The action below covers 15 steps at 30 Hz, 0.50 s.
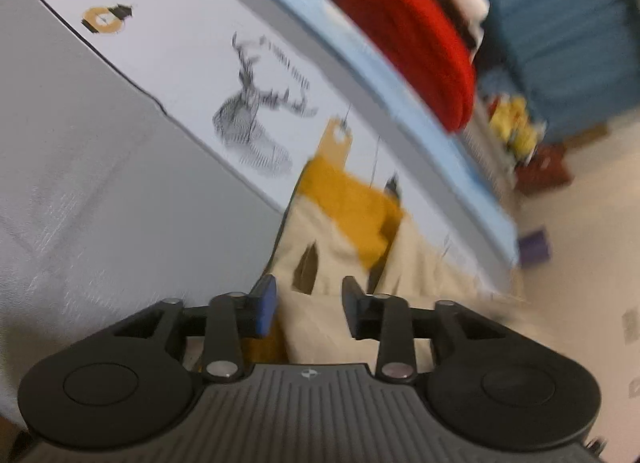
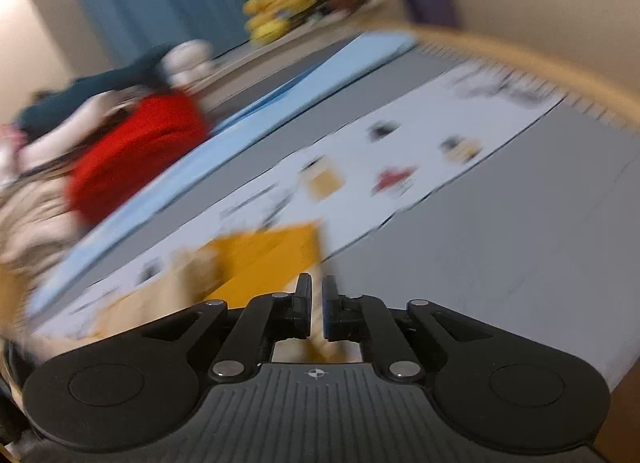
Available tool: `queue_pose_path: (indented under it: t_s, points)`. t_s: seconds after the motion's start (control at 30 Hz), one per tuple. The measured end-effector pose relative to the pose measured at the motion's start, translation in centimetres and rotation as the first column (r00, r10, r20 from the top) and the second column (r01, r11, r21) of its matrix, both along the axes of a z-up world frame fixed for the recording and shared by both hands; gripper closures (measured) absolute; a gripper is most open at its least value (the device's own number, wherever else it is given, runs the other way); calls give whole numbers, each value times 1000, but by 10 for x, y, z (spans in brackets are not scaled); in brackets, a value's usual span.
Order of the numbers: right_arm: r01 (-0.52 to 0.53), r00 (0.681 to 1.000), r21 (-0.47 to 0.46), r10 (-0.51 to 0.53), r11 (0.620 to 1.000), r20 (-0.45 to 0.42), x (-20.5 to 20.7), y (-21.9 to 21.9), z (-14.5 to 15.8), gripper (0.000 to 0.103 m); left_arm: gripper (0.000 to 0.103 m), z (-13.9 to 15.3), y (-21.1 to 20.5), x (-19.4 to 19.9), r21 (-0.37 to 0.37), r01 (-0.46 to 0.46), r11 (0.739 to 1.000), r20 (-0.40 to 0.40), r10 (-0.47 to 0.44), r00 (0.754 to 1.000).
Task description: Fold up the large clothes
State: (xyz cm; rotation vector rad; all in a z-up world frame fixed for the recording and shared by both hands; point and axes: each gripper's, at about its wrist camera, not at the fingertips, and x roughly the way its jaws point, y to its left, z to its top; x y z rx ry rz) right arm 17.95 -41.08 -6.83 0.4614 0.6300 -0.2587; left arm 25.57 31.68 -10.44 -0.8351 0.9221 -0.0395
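Note:
A beige garment (image 1: 344,263) with a mustard-yellow panel (image 1: 352,203) lies on a white printed sheet (image 1: 180,63). My left gripper (image 1: 308,303) hovers just over its near part. The jaws stand apart, a blue pad (image 1: 267,305) shows on the left finger, and no cloth is pinched. In the blurred right wrist view the same garment (image 2: 268,259) lies ahead and to the left of my right gripper (image 2: 317,301). Its fingers are only a narrow slit apart and I see no cloth clamped in it.
A red cloth (image 1: 412,39) (image 2: 136,155) tops a pile of clothes beyond a light blue mat (image 1: 400,103) (image 2: 200,167). Grey bedding (image 1: 80,183) (image 2: 500,243) flanks the sheet. Yellow plush toys (image 1: 516,123) (image 2: 276,11) and a blue curtain (image 1: 560,23) stand behind.

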Motion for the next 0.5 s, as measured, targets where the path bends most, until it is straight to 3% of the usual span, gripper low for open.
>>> queue_pose_path:
  t_s: [0.03, 0.1, 0.17, 0.23, 0.3, 0.37, 0.43, 0.5]
  points:
    - [2, 1000, -2, -2, 1000, 14, -1, 0, -2, 93, 64, -4, 2, -8, 7, -18, 1000, 25, 18, 1000]
    - [-26, 998, -20, 26, 999, 48, -13, 5, -7, 93, 64, -11, 4, -16, 34, -25, 999, -44, 27, 999]
    - [-56, 995, -89, 63, 994, 83, -34, 14, -16, 93, 64, -3, -1, -23, 66, 0, 998, 11, -1, 1000]
    - [-56, 992, -132, 70, 990, 104, -55, 21, -31, 93, 64, 1, -10, -26, 155, 63, 986, 28, -68, 997]
    - [-37, 998, -152, 45, 988, 48, -63, 24, -40, 92, 64, -2, -18, -29, 212, 102, 972, 7, -106, 994]
    - [-11, 994, -191, 31, 981, 104, -77, 29, -33, 91, 64, -3, -22, -34, 241, 124, 963, -3, -127, 992]
    - [-31, 996, -251, 51, 968, 75, -83, 38, -31, 91, 64, -2, -24, -40, 265, 114, 958, 10, -121, 993]
    - [-35, 997, -241, 51, 970, 62, -85, 42, -24, 91, 64, -3, -26, -46, 274, 92, 957, 33, -105, 994]
